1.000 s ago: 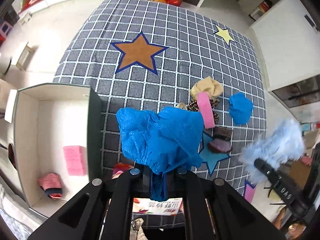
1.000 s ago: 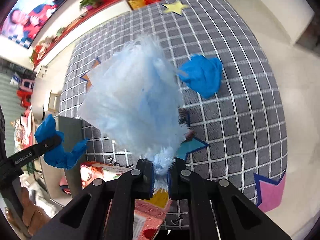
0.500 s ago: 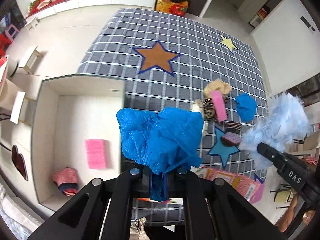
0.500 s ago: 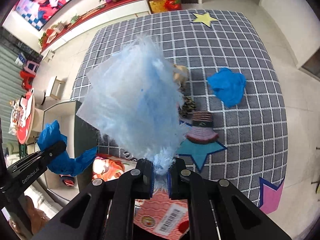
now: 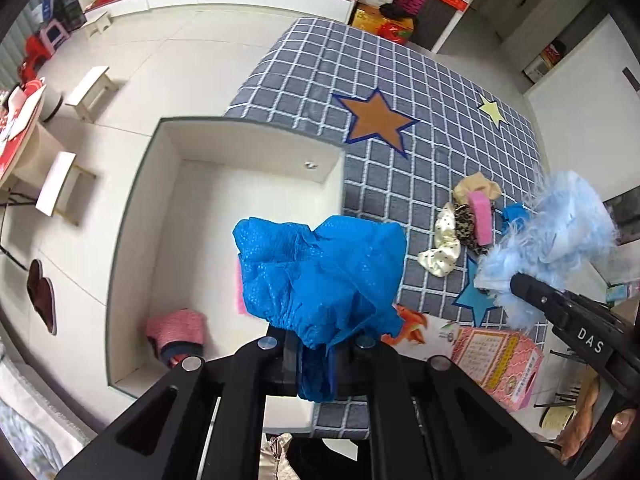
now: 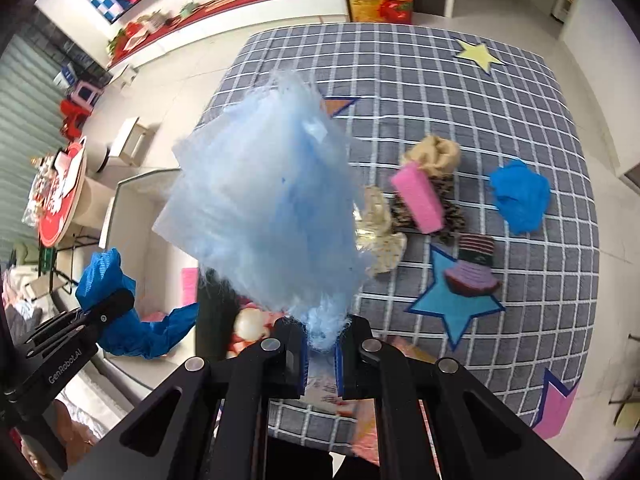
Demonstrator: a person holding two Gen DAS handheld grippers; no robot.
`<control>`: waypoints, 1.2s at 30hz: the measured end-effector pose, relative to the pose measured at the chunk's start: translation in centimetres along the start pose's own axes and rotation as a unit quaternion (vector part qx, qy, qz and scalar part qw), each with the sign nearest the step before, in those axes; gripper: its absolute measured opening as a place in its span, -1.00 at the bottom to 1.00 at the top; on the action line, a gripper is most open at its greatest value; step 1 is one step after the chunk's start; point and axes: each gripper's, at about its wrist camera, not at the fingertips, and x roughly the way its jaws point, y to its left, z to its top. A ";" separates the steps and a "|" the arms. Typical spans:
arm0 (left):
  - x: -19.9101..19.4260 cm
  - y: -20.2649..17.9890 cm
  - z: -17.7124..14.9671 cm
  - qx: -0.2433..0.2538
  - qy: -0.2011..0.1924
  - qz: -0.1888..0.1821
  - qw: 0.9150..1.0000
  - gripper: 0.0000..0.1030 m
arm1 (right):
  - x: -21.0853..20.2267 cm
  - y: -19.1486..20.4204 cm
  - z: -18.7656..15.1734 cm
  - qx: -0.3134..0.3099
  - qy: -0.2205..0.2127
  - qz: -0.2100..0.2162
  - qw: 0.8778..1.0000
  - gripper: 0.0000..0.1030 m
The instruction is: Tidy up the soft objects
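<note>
The left claw [image 5: 318,354] is clamped on a crumpled blue cloth [image 5: 320,276], which hangs above the right-hand portion of the white box [image 5: 136,248]; the right claw [image 6: 321,354] is clamped on a pale blue fluffy bundle [image 6: 264,208], held above the left edge of the grey checked mat [image 6: 440,92] beside the box. The mat covers the floor and carries printed stars, including a brown star [image 5: 374,122] and a blue star [image 6: 454,304]. The white box stands open at the mat's left edge; inside it lie a pink sponge [image 6: 189,284], largely hidden behind the blue cloth in the left wrist view, and a folded pink and dark sock [image 5: 176,334] near the lower corner. A pink printed carton [image 5: 500,364] lies at the near edge of the mat. On the mat, well apart from the box, a second blue cloth [image 6: 520,196] lies crumpled. Near it a cluster of items touch one another: a beige cloth [image 6: 434,154], a pink sponge block [image 6: 418,202] resting on a leopard-print piece [image 6: 452,216], and a cream dotted scrunchie [image 5: 440,246]. A striped purple sock [image 6: 472,270] lies on the upper point of the blue star
</note>
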 end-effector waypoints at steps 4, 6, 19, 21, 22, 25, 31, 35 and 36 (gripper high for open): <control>-0.2 2.0 -0.6 -0.014 0.002 0.008 1.000 -0.82 | 0.5 2.6 0.1 -0.022 0.003 0.002 1.000 -0.81; -0.3 2.9 -0.8 -0.020 0.001 0.013 1.000 -0.82 | 0.7 3.6 0.0 -0.031 0.004 0.004 1.000 -0.81; -0.2 8.2 -2.4 -0.052 0.015 0.034 0.998 -0.82 | 3.7 10.9 -1.0 -0.098 0.038 0.018 0.994 -0.81; -0.1 8.6 -2.6 -0.055 0.017 0.035 0.998 -0.82 | 4.2 11.9 -1.1 -0.109 0.044 0.018 0.993 -0.81; -0.1 8.9 -2.7 -0.057 0.019 0.036 0.998 -0.82 | 4.3 12.2 -1.1 -0.112 0.045 0.019 0.992 -0.81; 0.1 9.4 -2.9 -0.060 0.022 0.040 0.997 -0.82 | 5.0 13.3 -1.2 -0.125 0.054 0.020 0.991 -0.81; 0.9 10.6 -3.5 -0.073 0.033 0.040 0.996 -0.82 | 6.2 15.0 -1.4 -0.143 0.067 0.017 0.987 -0.81; 1.6 11.1 -3.6 -0.081 0.044 0.037 0.995 -0.82 | 7.3 16.0 -1.2 -0.154 0.073 0.010 0.985 -0.81; 1.8 11.2 -3.6 -0.083 0.047 0.037 0.995 -0.82 | 7.6 16.1 -1.2 -0.153 0.075 0.009 0.985 -0.81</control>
